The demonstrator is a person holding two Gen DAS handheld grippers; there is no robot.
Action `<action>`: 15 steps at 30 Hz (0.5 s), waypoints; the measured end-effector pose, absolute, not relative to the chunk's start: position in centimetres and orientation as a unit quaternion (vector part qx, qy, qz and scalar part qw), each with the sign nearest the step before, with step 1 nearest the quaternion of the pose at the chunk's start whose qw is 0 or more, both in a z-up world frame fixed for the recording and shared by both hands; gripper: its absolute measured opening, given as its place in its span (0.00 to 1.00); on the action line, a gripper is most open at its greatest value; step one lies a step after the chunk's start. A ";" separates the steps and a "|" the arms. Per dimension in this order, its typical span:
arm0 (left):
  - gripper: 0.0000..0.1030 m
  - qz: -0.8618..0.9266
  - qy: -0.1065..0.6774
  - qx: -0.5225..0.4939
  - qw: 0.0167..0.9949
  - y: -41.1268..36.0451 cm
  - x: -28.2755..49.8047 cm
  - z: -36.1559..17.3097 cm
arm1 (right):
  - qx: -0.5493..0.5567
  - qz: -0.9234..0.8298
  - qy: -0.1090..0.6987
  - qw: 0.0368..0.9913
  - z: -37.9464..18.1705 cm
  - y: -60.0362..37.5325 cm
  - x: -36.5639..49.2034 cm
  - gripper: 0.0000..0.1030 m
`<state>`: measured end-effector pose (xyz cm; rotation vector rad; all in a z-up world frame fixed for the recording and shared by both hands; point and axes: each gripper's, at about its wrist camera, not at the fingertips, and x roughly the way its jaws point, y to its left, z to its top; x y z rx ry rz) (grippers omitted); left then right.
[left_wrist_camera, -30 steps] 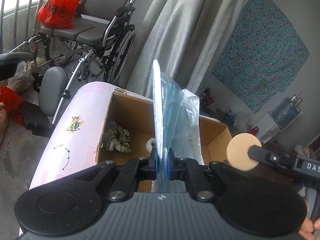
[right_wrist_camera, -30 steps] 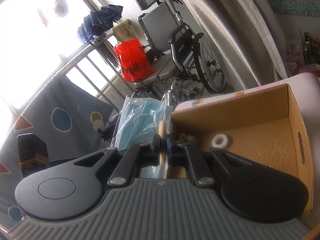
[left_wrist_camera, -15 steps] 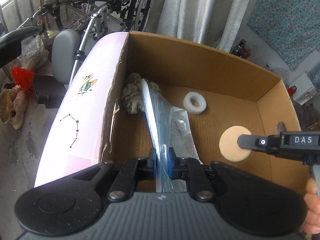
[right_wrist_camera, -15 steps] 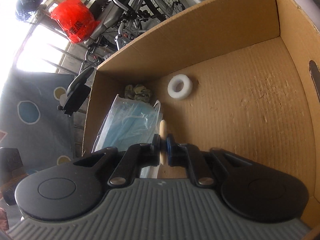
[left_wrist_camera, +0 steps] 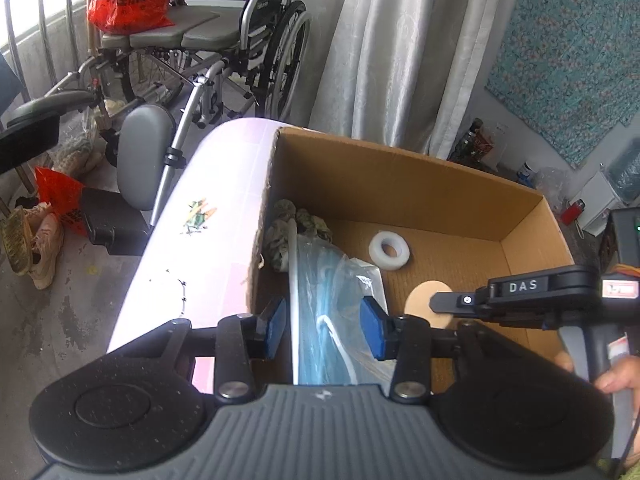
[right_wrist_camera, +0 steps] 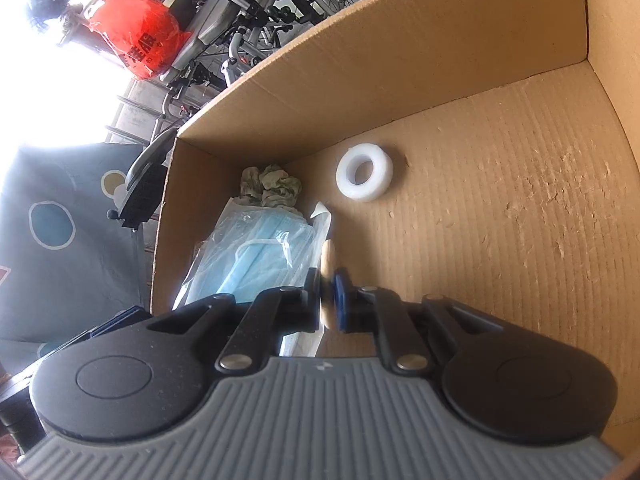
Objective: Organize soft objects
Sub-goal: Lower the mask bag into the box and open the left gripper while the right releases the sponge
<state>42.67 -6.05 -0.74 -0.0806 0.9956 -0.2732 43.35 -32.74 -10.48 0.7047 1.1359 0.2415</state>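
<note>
The clear plastic pack of blue face masks (left_wrist_camera: 332,312) lies in the cardboard box (left_wrist_camera: 384,176), long axis running away from the left gripper (left_wrist_camera: 326,326) toward a crumpled greenish cloth (left_wrist_camera: 288,228). The left fingers are spreading, pads clear of the crinkly pack between them. The right gripper (right_wrist_camera: 329,294) pinches a thin tan round pad (right_wrist_camera: 327,276) edge-on (a white foam ring (right_wrist_camera: 363,176) rests on the corrugated floor).
</note>
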 end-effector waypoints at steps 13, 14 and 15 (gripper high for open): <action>0.34 -0.140 0.584 -0.042 0.798 -8.6 44.3 -6.9 | 0.281 0.073 0.549 0.784 -11.5 -32.7 43.9 0.52; 0.34 -0.137 0.583 -0.032 0.800 -8.9 44.2 -6.9 | 0.281 0.074 0.545 0.787 -11.1 -32.8 43.8 0.52; 0.34 -0.134 0.580 -0.023 0.803 -9.1 44.1 -6.9 | 0.283 0.077 0.540 0.789 -10.8 -32.9 43.6 0.53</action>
